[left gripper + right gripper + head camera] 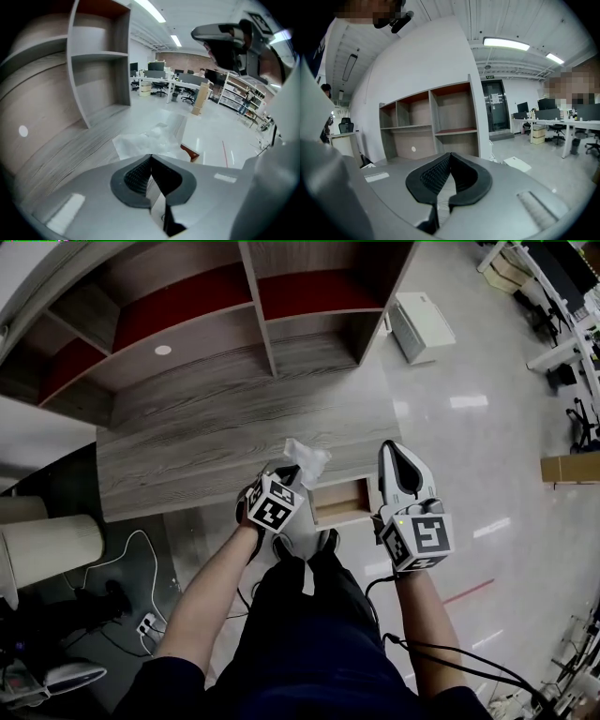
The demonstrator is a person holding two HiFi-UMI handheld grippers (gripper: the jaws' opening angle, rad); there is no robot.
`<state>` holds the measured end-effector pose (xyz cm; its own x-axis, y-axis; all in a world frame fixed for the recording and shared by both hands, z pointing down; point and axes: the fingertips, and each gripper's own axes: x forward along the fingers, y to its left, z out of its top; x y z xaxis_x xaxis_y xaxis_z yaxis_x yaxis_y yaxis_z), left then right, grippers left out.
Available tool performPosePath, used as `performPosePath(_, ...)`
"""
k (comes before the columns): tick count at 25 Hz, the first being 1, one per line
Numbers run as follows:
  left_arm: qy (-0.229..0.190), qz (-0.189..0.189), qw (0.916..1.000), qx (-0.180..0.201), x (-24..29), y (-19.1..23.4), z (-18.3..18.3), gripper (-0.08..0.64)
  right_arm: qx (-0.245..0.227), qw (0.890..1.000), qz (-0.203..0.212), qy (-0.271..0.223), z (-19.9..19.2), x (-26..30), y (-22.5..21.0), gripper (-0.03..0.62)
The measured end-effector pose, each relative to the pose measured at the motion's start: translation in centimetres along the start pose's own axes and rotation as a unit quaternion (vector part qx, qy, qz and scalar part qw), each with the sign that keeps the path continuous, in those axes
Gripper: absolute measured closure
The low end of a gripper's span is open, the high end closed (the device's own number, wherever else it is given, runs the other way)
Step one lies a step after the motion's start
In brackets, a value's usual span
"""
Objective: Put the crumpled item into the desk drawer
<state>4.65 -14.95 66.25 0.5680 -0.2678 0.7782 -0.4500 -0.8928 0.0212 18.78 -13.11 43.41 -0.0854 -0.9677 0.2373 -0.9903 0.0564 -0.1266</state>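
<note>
Left gripper (150, 156) jaws clenched at the tips on the near edge of the crumpled white item (149, 139). Item is held over the front edge of the tabletop (206, 442). Right gripper (449, 155) jaws pressed together with nothing between them, aimed toward the shelf unit (436, 122). Drawer (339, 502) stands open below the tabletop edge, between the two grippers, with the item just beside its left corner.

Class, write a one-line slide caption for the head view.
Left gripper pinches the crumpled white item at the edge of the desk, beside the open drawer; right gripper hovers shut and empty.
</note>
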Motion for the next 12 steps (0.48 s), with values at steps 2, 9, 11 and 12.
performPosePath(2, -0.002, -0.018, 0.9994, 0.031, 0.5, -1.8, 0.3, 0.555, 0.002, 1.0, -0.009, -0.001, -0.1, -0.8, -0.8, 0.586)
performPosePath(9, 0.008, -0.066, 0.9903, 0.122, 2.6, -8.1, 0.4, 0.555, 0.015, 0.999, -0.048, 0.0, -1.1, -4.1, -4.1, 0.586)
performPosePath(11, 0.013, -0.077, 0.9869, 0.142, 3.2, -9.6, 0.1, 0.555, 0.018, 0.998, -0.058, 0.004, -1.7, -4.9, -5.0, 0.586)
performPosePath(12, 0.016, -0.082, 0.985, 0.151, 3.5, -10.3, -0.1, 0.555, 0.02, 0.998, -0.063, 0.007, -2.1, -5.2, -5.4, 0.586)
